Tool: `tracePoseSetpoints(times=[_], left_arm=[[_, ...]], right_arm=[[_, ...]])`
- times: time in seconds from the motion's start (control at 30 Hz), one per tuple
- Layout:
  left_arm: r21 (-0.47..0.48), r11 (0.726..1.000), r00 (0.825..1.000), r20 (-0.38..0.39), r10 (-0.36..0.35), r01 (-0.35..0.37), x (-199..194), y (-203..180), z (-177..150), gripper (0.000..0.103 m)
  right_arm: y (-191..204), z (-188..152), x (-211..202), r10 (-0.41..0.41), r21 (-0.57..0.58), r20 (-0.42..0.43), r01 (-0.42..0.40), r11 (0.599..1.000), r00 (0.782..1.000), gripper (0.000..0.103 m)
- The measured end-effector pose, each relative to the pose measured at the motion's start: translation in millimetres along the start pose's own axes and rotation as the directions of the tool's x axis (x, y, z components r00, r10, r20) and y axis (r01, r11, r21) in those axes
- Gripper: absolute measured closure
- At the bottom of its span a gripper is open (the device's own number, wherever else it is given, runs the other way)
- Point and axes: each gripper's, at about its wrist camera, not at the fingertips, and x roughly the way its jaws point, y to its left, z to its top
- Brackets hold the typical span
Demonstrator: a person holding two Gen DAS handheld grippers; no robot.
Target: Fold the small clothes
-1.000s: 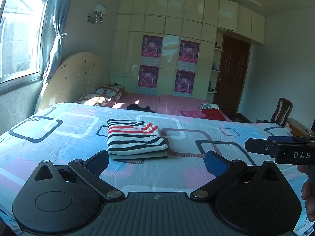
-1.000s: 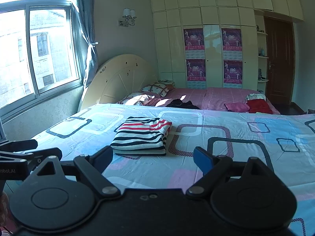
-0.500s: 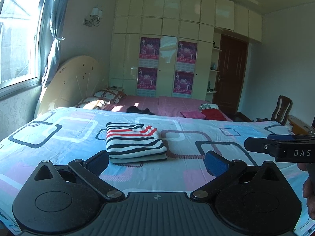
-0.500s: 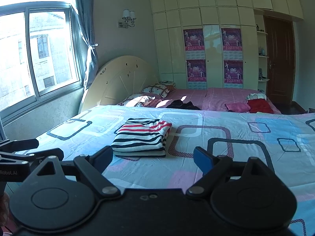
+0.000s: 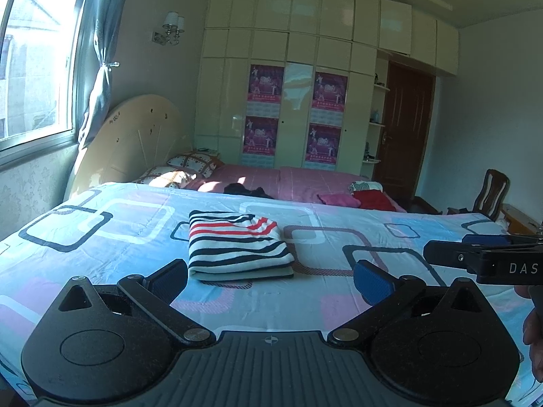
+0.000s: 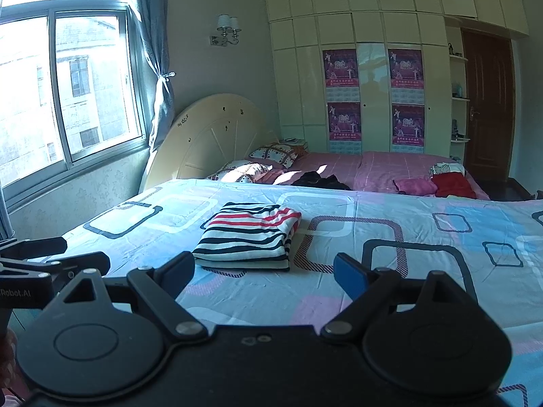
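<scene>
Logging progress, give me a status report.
Left gripper open, empty. Right gripper open, empty. Striped garment folded on bedsheet, untouched. Nothing in the way.

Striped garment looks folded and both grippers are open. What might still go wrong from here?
1. The striped garment is a loose stack of layers; grabbing only the top layer would likely undo the fold.
2. It lies on a soft sheet; a low grab may pinch that too.
3. The left gripper and right gripper sit close side by side and might bump.

Blk/wht/red striped top [image 5: 237, 242], blue-pink sheet [image 5: 101, 237]
</scene>
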Motion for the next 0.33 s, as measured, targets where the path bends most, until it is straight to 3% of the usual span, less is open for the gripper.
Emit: tracePoseSetpoints(times=[0.33], left_arm=[[-0.004, 0.999, 0.999, 0.025, -0.032, 0.032, -2.0, -2.0, 0.4, 0.000]], right_arm=[[-2.8, -1.4, 1.1, 0.003, -0.001, -0.001, -0.003, 1.000, 1.000, 0.015]])
